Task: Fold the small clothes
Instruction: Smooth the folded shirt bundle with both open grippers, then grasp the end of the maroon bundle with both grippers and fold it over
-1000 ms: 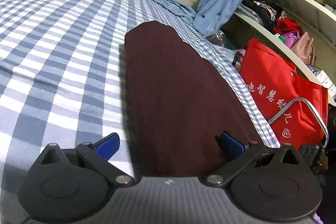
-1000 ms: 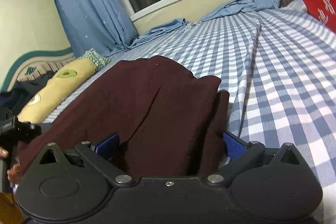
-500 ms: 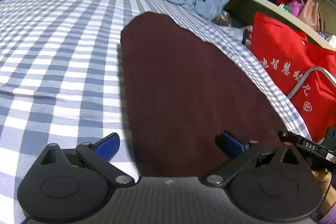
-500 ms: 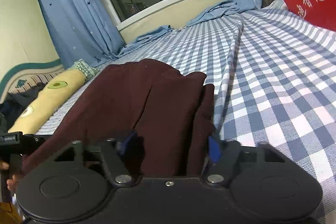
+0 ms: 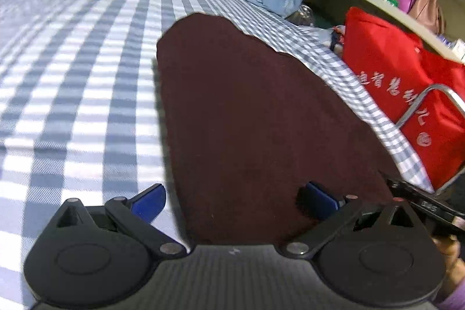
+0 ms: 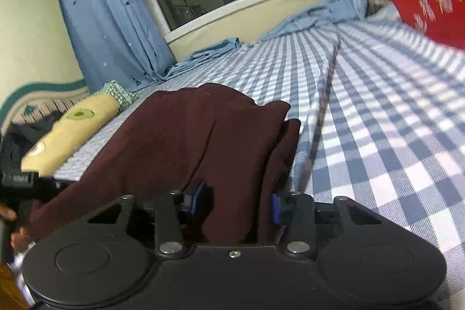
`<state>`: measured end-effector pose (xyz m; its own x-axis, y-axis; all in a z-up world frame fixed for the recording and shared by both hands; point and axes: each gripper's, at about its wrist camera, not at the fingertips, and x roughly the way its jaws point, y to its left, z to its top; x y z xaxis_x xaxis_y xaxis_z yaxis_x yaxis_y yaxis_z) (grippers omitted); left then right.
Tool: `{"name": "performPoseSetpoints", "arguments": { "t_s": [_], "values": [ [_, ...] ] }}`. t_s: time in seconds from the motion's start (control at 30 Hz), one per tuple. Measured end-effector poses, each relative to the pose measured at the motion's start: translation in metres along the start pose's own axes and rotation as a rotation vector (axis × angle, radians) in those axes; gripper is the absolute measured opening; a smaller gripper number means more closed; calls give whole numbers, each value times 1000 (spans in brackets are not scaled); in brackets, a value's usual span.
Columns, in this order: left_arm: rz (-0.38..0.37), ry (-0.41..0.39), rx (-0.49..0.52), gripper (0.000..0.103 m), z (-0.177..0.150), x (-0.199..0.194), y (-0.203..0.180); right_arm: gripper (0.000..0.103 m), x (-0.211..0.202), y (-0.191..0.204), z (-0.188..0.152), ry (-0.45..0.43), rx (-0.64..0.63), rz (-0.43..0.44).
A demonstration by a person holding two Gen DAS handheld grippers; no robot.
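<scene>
A dark maroon garment [image 5: 247,106] lies flat on the blue-and-white checked bed sheet [image 5: 72,77], reaching from my left gripper toward the window. My left gripper [image 5: 235,199] is open wide at the garment's near end, one finger over the sheet and the other over the cloth. In the right wrist view the maroon garment [image 6: 189,135] shows a raised lengthwise fold. My right gripper [image 6: 237,204] straddles that fold, its jaws closing with the cloth between the blue pads [image 6: 199,198]. I cannot see the pads pressing on it.
A red fabric bag [image 5: 407,95] stands beside the bed's right edge, below shelves of clothes. Blue curtains [image 6: 110,19] hang by the window at the bed's far side. A yellow avocado pillow [image 6: 72,130] lies left of the garment. A hand [image 6: 17,234] shows at the left edge.
The right gripper's jaws have narrowed from wide open to close around the garment's fold. The left gripper rolled a little and stays open; the other gripper's body has come into view at its right.
</scene>
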<state>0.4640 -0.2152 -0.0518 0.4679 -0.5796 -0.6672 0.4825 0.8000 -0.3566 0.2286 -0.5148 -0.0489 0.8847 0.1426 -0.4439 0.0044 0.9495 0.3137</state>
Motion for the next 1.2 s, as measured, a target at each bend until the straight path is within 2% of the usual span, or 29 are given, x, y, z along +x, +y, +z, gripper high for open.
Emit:
{"name": "performPoseSetpoints", "arguments": {
  "t_s": [0.07, 0.13, 0.33, 0.8, 0.97, 1.03, 1.1, 1.2],
  "values": [
    [18, -15, 27, 103, -1, -1, -3, 37, -1, 8, -2, -10, -50, -24],
    [7, -8, 5, 103, -1, 0, -2, 37, 0, 10, -2, -3, -59, -30],
    [-42, -6, -23, 103, 0, 6, 8, 44, 10, -10, 3, 56, 67, 22],
    [-93, 14, 37, 103, 10, 17, 11, 45, 10, -6, 2, 58, 62, 22],
    [-105, 17, 41, 103, 11, 17, 12, 34, 6, 0, 3, 36, 5, 10],
    [-114, 23, 35, 100, 11, 17, 12, 30, 5, 4, 4, 29, -12, 9],
    [-147, 36, 9, 83, 13, 16, 13, 26, 4, 6, 5, 23, -24, 2],
    [-148, 45, -10, 79, 14, 15, 10, 20, 2, 15, 7, 11, -51, -22]
  ]
}}
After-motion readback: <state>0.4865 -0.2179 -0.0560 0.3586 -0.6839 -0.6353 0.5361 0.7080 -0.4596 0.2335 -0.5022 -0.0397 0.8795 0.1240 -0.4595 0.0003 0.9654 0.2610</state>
